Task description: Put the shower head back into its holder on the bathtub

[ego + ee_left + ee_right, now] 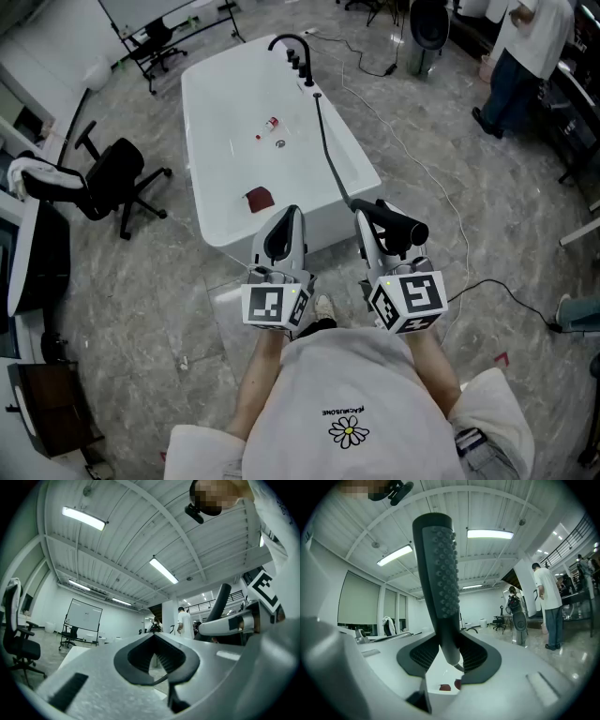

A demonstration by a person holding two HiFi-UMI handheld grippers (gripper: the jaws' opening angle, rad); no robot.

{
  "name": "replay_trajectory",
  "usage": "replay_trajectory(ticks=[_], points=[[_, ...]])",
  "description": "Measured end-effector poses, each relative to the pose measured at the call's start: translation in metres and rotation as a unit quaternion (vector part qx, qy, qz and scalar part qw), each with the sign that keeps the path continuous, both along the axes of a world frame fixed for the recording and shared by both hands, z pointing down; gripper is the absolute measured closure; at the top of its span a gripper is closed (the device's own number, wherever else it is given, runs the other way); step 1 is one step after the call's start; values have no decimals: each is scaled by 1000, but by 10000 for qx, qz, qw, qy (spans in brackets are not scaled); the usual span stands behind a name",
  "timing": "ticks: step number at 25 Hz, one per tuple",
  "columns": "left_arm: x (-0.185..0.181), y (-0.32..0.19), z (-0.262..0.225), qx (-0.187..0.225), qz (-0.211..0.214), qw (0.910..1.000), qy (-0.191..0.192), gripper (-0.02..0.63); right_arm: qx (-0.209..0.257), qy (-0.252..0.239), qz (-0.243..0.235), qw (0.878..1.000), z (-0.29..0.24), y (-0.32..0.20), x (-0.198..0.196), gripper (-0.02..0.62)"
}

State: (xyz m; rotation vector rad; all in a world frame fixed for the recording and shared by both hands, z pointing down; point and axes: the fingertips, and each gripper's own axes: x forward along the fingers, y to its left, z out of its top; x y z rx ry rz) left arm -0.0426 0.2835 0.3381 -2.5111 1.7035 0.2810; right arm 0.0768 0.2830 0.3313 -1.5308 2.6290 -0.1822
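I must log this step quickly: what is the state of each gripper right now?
Left gripper: closed, holding nothing.
Right gripper: closed on the shower head.

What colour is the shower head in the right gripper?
The shower head is dark grey, clearest in the right gripper view.

You stood on grey marbled floor (pixel 141 309), a black office chair (pixel 117 183) to your left, strip lights (pixel 490 534) overhead.

White tee (pixel 375 375) w/ daisy logo (pixel 349 432)
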Motion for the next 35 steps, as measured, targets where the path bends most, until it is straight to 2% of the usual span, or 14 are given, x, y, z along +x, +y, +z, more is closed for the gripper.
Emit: replay_trajectory(ticks=[11, 17, 30, 35], points=[[8, -36, 9, -138, 195, 9997, -63, 606, 13, 70, 56, 10000, -1, -31, 1, 456], [7, -47, 20, -242, 246, 9994, 35, 607, 3, 21, 87, 10000, 3, -42, 3, 456], [-34, -80, 32, -383, -3, 9991, 203, 606, -37, 86, 142, 9999, 1, -88, -21, 456], [-40, -92, 40, -509, -38, 9984, 262, 607, -197, 192, 133, 9995, 12, -100, -26, 456]])
